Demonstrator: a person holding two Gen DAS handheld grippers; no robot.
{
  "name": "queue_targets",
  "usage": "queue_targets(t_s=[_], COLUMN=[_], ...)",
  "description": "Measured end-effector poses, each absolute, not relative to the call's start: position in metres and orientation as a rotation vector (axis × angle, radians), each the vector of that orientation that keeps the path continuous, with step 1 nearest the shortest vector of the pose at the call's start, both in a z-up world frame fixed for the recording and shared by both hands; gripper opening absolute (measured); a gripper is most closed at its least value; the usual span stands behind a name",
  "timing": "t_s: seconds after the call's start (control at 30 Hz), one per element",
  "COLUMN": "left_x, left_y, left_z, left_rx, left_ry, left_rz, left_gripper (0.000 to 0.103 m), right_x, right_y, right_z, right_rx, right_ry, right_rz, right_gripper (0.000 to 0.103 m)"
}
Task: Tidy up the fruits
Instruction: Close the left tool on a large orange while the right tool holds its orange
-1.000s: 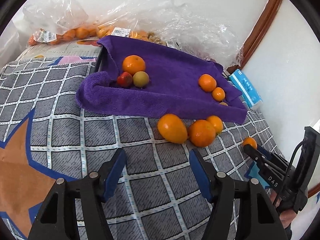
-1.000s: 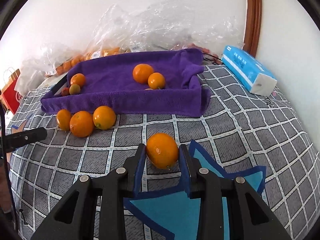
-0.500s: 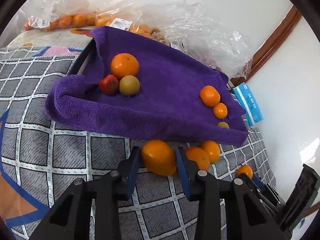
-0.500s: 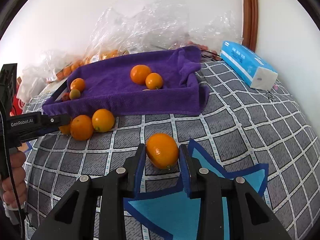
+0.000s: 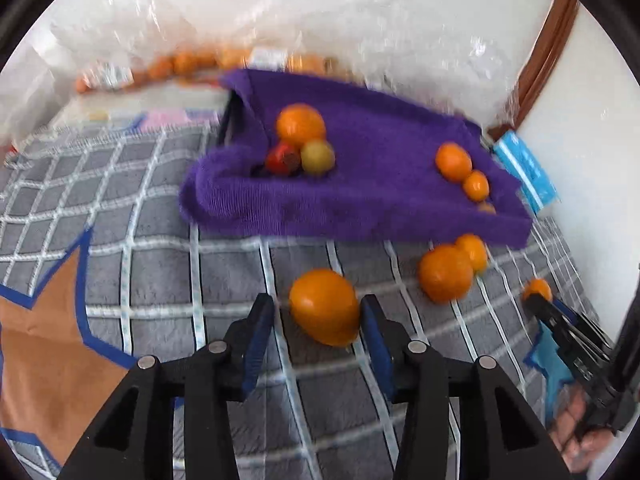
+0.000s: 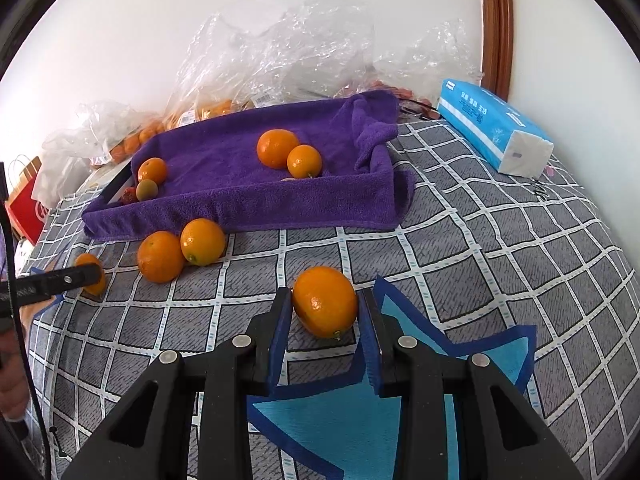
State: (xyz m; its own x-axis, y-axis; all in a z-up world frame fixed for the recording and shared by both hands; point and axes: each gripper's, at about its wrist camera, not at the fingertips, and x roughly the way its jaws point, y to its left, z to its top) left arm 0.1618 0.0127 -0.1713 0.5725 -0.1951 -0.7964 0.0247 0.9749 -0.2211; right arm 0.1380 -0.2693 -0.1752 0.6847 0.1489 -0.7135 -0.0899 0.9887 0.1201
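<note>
A purple towel-lined tray (image 6: 248, 204) (image 5: 360, 208) holds several oranges, a red fruit (image 5: 282, 158) and a green one (image 5: 317, 156). My left gripper (image 5: 318, 312) is shut on a large orange (image 5: 324, 306) just above the checked blanket. My right gripper (image 6: 324, 308) is shut on another orange (image 6: 325, 301) in front of the tray. Two loose oranges (image 6: 160, 256) (image 6: 203, 241) lie by the tray's front edge. The left gripper also shows in the right wrist view (image 6: 86, 276), and the right gripper in the left wrist view (image 5: 538, 300).
A blue tissue pack (image 6: 492, 128) lies at the right by the wall. Clear plastic bags (image 6: 280, 56) with more oranges sit behind the tray. A red bag (image 6: 28, 208) stands at the far left. A brown door frame (image 6: 496, 24) rises at the back right.
My left gripper closed on the large orange and has pulled it back and away from the tray and the other loose oranges. My right gripper stays shut on its orange, slightly raised.
</note>
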Motion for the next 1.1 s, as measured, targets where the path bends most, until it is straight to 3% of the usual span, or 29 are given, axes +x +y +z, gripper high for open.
queue_targets(t_s=[0.07,0.33,1.1], left_x=[0.159,0.159,0.135], left_y=[0.011,0.031,0.028], left_z=[-0.175,-0.175,-0.159], left_rx=[-0.181,-0.339,-0.324], left_ry=[0.895,0.856,0.722], left_rz=[-0.105,-0.213,-0.234], left_gripper=[0.031,0.031,0.031], right_x=[0.137,0.136,0.123], right_y=[-0.271,-0.272,-0.279], right_z=[-0.175,-0.174,-0.161], right_rx=[0.087,0.094,0.112], right_ry=[0.802,0.797,0.712], right_rz=[0.131,0.125,0.082], right_gripper=[0.033,0.033,0.033])
